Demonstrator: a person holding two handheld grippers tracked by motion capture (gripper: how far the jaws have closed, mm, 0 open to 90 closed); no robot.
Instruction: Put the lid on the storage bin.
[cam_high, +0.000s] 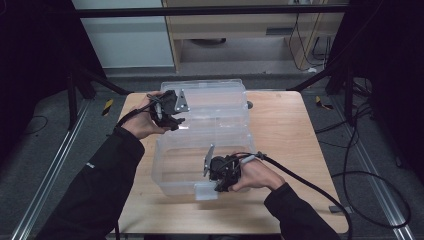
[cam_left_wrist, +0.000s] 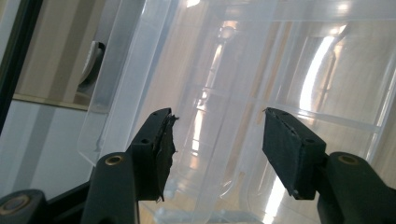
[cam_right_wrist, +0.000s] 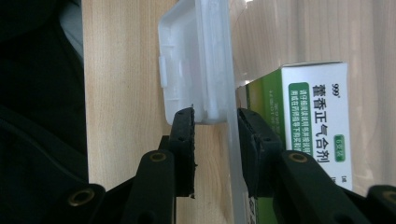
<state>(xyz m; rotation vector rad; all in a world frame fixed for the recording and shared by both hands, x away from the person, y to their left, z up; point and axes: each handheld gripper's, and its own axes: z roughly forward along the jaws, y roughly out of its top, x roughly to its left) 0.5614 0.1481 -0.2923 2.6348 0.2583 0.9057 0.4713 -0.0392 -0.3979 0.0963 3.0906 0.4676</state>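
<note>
A clear plastic storage box (cam_high: 167, 167) stands on the wooden table with its lid (cam_high: 215, 95) swung back behind it. My right gripper (cam_high: 218, 187) is at the box's front wall. In the right gripper view its jaws (cam_right_wrist: 215, 126) are shut on that wall where the white latch (cam_right_wrist: 196, 60) hangs, one jaw outside and one inside. Inside the box lies a green and white medicine carton (cam_right_wrist: 317, 116). My left gripper (cam_high: 177, 122) hovers at the lid's left end. Its jaws (cam_left_wrist: 217, 135) stand wide open before the clear lid (cam_left_wrist: 243, 70), with nothing between the pads.
The table (cam_high: 290, 130) has bare wood to the right of the box. Its front edge is near the person's sleeves. Black frame legs and cables (cam_high: 360, 165) lie on the floor around it. A cable trails from the right gripper over the table's right side.
</note>
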